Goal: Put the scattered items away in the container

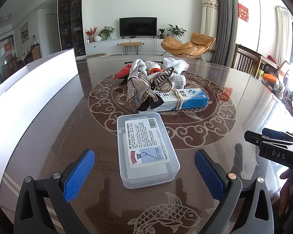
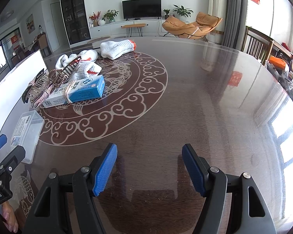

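Observation:
A clear plastic floss-pick box [image 1: 146,148] with a printed label lies on the table between the blue pads of my left gripper [image 1: 144,156], which stands wide open and does not touch it. Behind it is a pile: a blue-and-white medicine carton [image 1: 185,99] wrapped in a rubber band, rhinestone hair claws [image 1: 140,87] and white knit gloves [image 1: 173,64]. The white container [image 1: 39,89] stands at the left. My right gripper [image 2: 149,150] is open over bare table, to the right of the carton [image 2: 78,91], the claws [image 2: 54,80] and the gloves [image 2: 115,47].
The round dark table [image 2: 205,107] has a glossy glass top with a scroll and fish pattern. Its right half is bare. Wooden chairs [image 2: 257,44] and a cluttered side surface [image 2: 291,78] stand beyond the right edge. A hand shows at the lower left of the right wrist view.

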`<state>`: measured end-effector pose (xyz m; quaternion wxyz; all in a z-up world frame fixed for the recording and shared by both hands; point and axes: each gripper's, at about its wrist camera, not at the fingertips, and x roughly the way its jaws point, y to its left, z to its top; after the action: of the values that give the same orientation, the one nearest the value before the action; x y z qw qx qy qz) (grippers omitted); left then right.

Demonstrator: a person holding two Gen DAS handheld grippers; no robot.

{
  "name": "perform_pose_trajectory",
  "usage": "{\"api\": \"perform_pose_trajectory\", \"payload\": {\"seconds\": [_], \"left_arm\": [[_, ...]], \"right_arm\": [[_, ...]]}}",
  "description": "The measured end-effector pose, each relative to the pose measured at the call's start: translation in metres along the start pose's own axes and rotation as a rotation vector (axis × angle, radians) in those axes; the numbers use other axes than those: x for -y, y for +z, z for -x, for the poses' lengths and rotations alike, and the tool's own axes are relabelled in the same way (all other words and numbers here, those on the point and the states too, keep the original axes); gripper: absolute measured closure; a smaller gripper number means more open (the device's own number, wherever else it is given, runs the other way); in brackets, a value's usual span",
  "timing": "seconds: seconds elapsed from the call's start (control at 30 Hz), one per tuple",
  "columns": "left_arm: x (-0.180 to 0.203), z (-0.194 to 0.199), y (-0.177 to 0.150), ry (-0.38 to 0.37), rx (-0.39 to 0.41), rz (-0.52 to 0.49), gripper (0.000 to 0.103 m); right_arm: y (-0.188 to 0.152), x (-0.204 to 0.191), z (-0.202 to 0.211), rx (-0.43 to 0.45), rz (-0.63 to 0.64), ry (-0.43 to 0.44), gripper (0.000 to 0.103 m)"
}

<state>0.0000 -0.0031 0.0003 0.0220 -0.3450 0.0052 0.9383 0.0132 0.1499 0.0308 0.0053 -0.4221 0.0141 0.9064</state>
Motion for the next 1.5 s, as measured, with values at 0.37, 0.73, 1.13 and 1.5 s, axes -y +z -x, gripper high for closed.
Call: {"api": "perform_pose_trajectory", "payload": {"seconds": [0.37, 0.73, 1.13, 1.5], "left_arm": [[-0.0002, -0.0005, -0.0005, 0.003, -0.013, -0.001, 0.000], [-0.0011, -0.0001, -0.0004, -0.001, 0.016, 0.005, 0.000], [-0.0025, -0.0019, -0.0002, -0.006, 0.017, 0.018, 0.000], [-0.0014, -0.0011, -0.0013, -0.004, 0.026, 0.018, 0.000]], "right_arm": [[0.0001, 0.0016, -0.0002, 0.000, -0.006, 0.004, 0.033], [0.0006, 0.0013, -0.0009, 0.001, -0.009, 0.006, 0.033], [0.0008, 0.0009, -0.0010, 0.001, -0.010, 0.009, 0.033], [-0.0002, 0.0001, -0.0015, 0.000, -0.011, 0.012, 0.033]]}}
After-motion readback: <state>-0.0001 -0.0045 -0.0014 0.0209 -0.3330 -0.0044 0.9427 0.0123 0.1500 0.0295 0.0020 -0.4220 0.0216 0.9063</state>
